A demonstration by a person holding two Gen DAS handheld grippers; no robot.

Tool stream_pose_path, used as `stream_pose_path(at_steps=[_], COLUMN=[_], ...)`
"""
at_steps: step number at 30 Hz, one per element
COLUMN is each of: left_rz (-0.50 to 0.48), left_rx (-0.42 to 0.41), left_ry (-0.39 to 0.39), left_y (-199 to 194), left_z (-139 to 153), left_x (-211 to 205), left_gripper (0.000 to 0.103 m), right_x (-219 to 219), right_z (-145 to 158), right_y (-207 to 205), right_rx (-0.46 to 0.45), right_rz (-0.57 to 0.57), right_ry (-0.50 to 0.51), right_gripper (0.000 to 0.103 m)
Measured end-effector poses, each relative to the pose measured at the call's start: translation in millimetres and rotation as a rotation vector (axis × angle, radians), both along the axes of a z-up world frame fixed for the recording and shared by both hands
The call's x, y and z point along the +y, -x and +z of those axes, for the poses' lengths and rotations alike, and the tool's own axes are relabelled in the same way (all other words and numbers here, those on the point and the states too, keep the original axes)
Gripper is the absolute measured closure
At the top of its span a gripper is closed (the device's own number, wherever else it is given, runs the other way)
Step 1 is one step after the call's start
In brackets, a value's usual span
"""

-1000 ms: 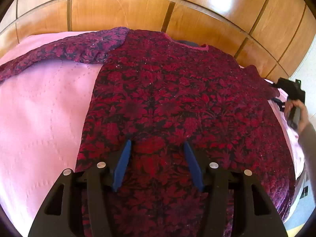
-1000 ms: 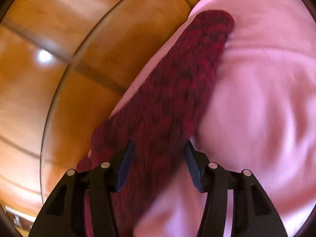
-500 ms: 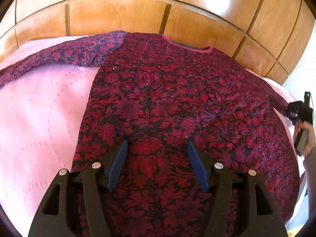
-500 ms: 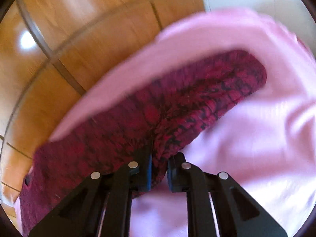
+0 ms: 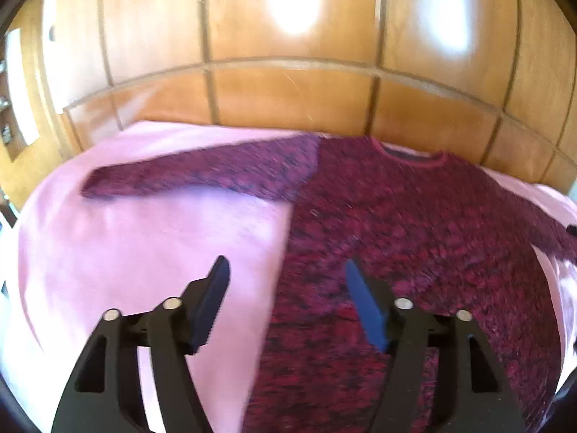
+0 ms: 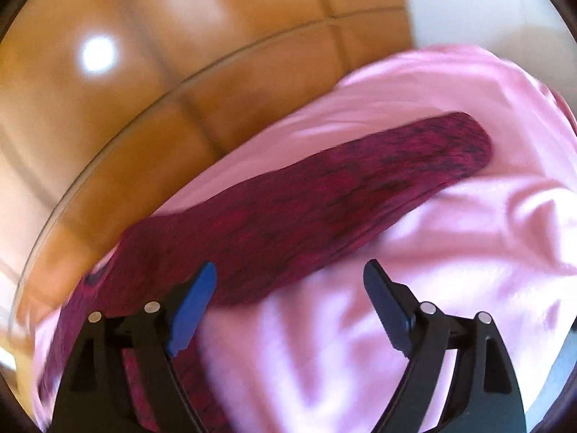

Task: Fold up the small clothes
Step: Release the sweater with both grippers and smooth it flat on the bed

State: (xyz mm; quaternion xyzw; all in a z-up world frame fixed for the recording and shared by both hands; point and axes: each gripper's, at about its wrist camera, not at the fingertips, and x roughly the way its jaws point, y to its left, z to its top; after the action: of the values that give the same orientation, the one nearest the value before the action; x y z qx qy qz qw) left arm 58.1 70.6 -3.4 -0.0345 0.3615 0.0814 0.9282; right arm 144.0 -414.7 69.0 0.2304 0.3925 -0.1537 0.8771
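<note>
Released! Right gripper [image 6: 290, 283] has just sprung open off the sweater's sleeve [image 6: 360, 187]; left gripper [image 5: 285, 281] lifts, widening, empty. Spreading done, likely; next, fold a sleeve inward.

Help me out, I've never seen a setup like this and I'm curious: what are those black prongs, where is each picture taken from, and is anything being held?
No robot here: a person holds a two-finger gripper in each hand, each with a camera looking along its fingers. One view shows the left gripper, the other the right gripper. A dark red patterned sweater lies spread flat on a pink bedspread, before wooden panelling. The right view shows one sleeve stretched out. Both grippers' jaws have just been opening; both are open above the cloth and hold nothing.
</note>
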Motion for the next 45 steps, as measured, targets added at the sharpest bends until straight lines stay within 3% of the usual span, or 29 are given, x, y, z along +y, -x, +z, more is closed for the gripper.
stream_pose_path(at_steps=[9,12,18,21,34,36,45], left_rz=[0.143,0.235,0.404,0.443,0.495,0.450,0.314], left_rx=[-0.099,-0.110,-0.128,-0.130,-0.103,-0.078,-0.054], left_ry=[-0.094,-0.070,-0.037,-0.035,-0.047,-0.020,-0.056], left_y=[29.1,36.9,50.1,55.2,54.1,46.6,9.9], left_z=[31.1,38.7,46.2,46.5,36.8,31.5,19.3], left_x=[35.3,57.4,105.8,120.8,148.1,148.0,119.8], left_gripper=[0.035,0.035,0.035,0.035,0.035,0.035,0.035], right_x=[173.7,226.8,292.5,304.6,297.6,297.3,298.8], right_z=[-15.1,-28.0,-50.1,-55.5,-61.3,-62.2,-64.8], right_y=[-0.5,3.0,6.4,6.2,4.3,3.7,2.9], right_rx=[0.047,0.070,0.079,0.079,0.097,0.099,0.109], right_rz=[0.407,0.513,0.653,0.684,0.654,0.654,0.650], right_ry=[0.065,0.099,0.228,0.284,0.262,0.263,0.276], right_gripper=[0.014,0.014,0.014,0.014,0.009,0.008,0.006])
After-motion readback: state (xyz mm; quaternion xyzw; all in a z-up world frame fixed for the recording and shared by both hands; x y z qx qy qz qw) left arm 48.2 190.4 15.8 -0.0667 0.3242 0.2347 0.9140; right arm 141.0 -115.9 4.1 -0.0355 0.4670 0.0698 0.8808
